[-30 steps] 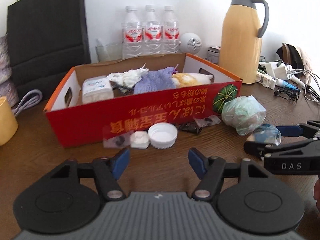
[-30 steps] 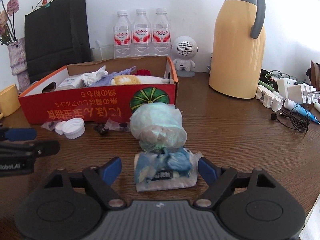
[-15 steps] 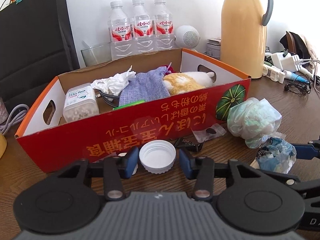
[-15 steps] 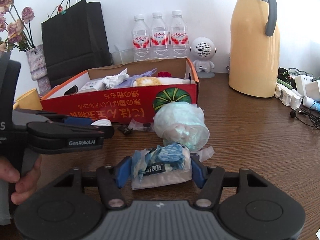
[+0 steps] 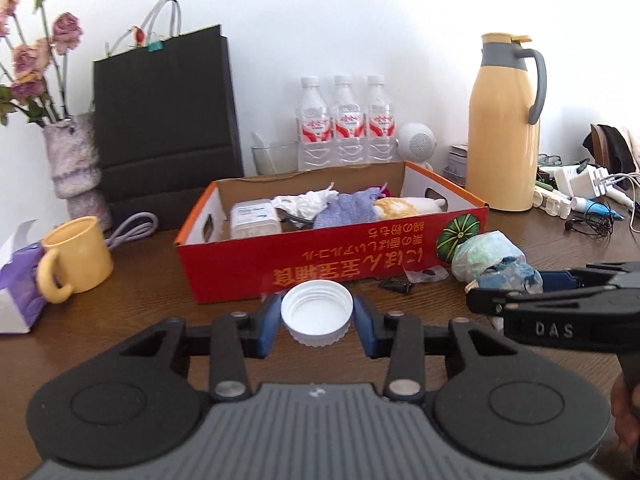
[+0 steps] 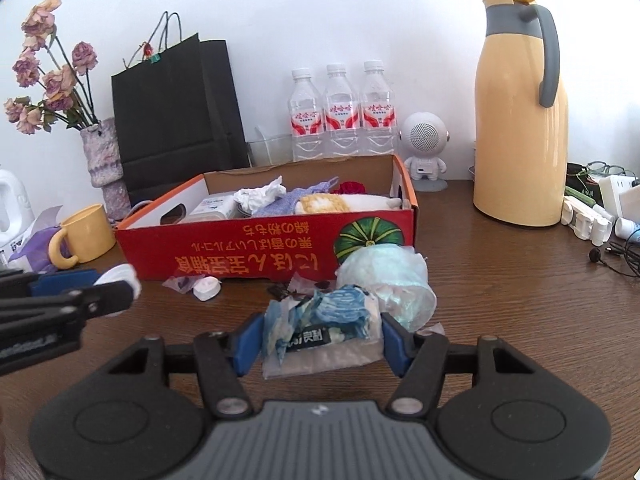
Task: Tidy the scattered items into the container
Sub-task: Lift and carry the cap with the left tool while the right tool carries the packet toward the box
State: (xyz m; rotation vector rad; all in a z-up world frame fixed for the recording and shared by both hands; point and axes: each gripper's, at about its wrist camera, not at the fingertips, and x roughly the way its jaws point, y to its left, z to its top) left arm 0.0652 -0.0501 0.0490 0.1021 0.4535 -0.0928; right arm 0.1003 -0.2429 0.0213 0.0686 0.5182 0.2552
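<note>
The red cardboard box [image 5: 320,264] [image 6: 256,256] stands mid-table and holds tissue, cloth and a white packet. My left gripper [image 5: 317,318] is shut on a white bottle cap [image 5: 317,312] and holds it above the table in front of the box. My right gripper [image 6: 322,334] is shut on a crumpled blue and white wrapper [image 6: 320,324], lifted to the right of the box front; it also shows in the left wrist view [image 5: 508,280]. A pale green plastic bag [image 6: 384,280] lies against the box's right corner.
On the table by the box front lie a small white cap [image 6: 207,289], clear sachets [image 6: 180,282] and a black clip [image 5: 396,283]. A yellow mug [image 5: 76,256], a vase [image 5: 76,172], a black bag, water bottles [image 5: 344,124], a yellow jug [image 5: 506,128] and cables [image 5: 588,200] surround it.
My left gripper closed on the white cap and lifted it off the table. My right gripper closed on the blue wrapper and raised it. Both views pulled up and back.
</note>
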